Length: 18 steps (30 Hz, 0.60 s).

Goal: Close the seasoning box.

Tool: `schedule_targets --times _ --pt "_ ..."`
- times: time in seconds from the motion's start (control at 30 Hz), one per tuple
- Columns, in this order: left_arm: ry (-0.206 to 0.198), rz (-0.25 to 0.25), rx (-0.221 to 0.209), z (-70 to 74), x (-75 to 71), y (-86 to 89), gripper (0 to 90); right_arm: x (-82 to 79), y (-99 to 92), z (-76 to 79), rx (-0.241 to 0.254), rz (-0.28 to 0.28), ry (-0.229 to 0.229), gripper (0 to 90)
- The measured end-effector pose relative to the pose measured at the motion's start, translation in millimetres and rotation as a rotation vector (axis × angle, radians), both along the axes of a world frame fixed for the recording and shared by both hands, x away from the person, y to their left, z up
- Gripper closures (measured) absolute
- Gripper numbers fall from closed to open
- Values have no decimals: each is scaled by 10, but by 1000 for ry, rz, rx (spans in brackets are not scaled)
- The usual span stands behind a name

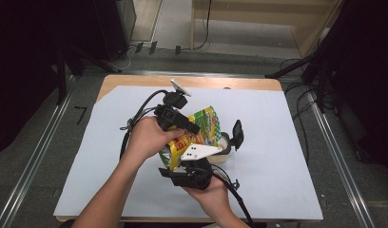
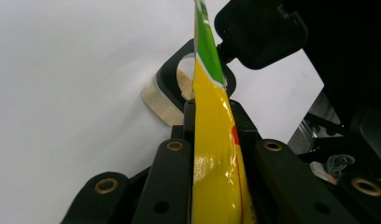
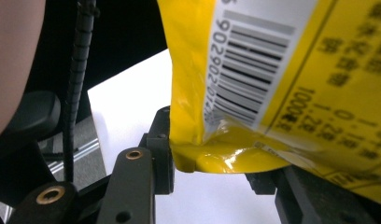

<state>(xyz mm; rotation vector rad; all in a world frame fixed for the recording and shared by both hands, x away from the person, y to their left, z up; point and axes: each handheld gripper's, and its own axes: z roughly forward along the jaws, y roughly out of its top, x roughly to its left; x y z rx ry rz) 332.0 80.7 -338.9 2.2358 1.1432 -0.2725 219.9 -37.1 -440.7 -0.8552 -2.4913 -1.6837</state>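
The step in hand looks like pouring from a snack bag into a small container, with both grippers sharing the bag over the middle of the white sheet [image 1: 277,142] that covers the table; nearest the person, the right gripper [image 1: 189,176] clamps the bottom corner of the yellow bag [image 1: 201,130], its jaws pinching the crumpled seam beside the barcode, as the right gripper view shows [image 3: 212,156]; just beyond it, the left gripper [image 1: 175,118] grips the bag's upper edge, the flattened yellow and green film [image 2: 216,140] squeezed tight between its black jaws; the bag hangs tilted between the two, raised off the sheet; just to the right of it and slightly farther sits the clear round container [image 2: 167,100] with a black rim and its black flip lid [image 1: 237,134] standing open; it seems to hold a shallow layer of pale crumbs or powder, though the bag hides much of it; the next move calls for tipping the bag's open mouth squarely over that rim and lifting the bottom corner gently, so the contents slide in rather than spill onto the sheet.
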Motion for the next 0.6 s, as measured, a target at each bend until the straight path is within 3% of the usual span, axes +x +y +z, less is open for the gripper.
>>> schedule_targets --times 0.17,0.37,0.6 --pt "-11 -2 -18 23 -23 2 746 15 2 -2 16 -6 8 624" --pt "-40 11 -25 69 -50 54 731 33 -5 10 21 -6 10 621" --pt "-87 19 -11 91 -76 71 797 63 31 12 -6 -2 1 621"
